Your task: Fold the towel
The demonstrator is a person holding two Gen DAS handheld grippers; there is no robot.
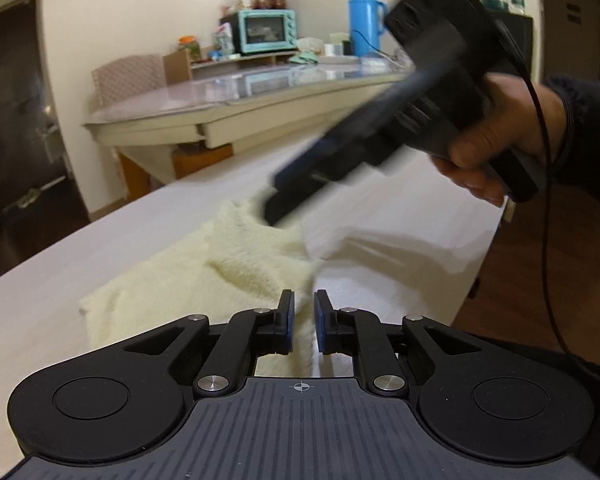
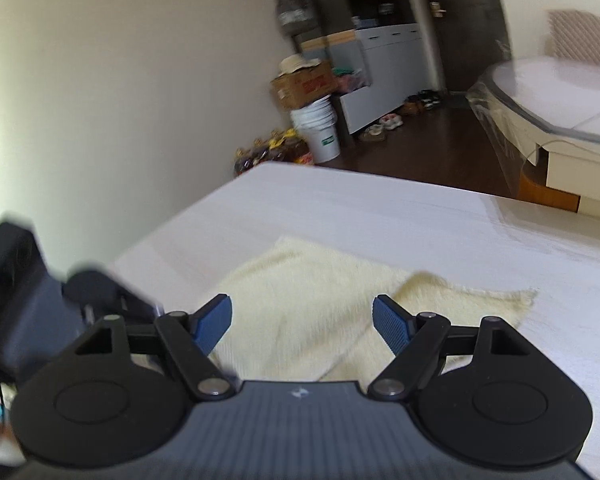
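Observation:
A cream fluffy towel point(image 1: 220, 268) lies rumpled on the white table point(image 1: 60, 248). My left gripper point(image 1: 304, 322) is shut on the towel's near edge, and a strip of it runs between the blue pads. My right gripper point(image 2: 302, 322) is open and empty, hovering above the towel point(image 2: 300, 300), which shows one part folded over another. In the left wrist view the right gripper point(image 1: 284, 200) appears blurred, its fingers over the towel's far part. The left gripper's body point(image 2: 40, 300) shows blurred at the lower left of the right wrist view.
The white table's point(image 2: 420, 216) far edge borders a dark wooden floor point(image 2: 420, 152). A second table point(image 1: 260, 96) with a teal oven point(image 1: 266, 31) and a blue thermos point(image 1: 365, 20) stands behind. Buckets and a box point(image 2: 312, 108) stand by the wall.

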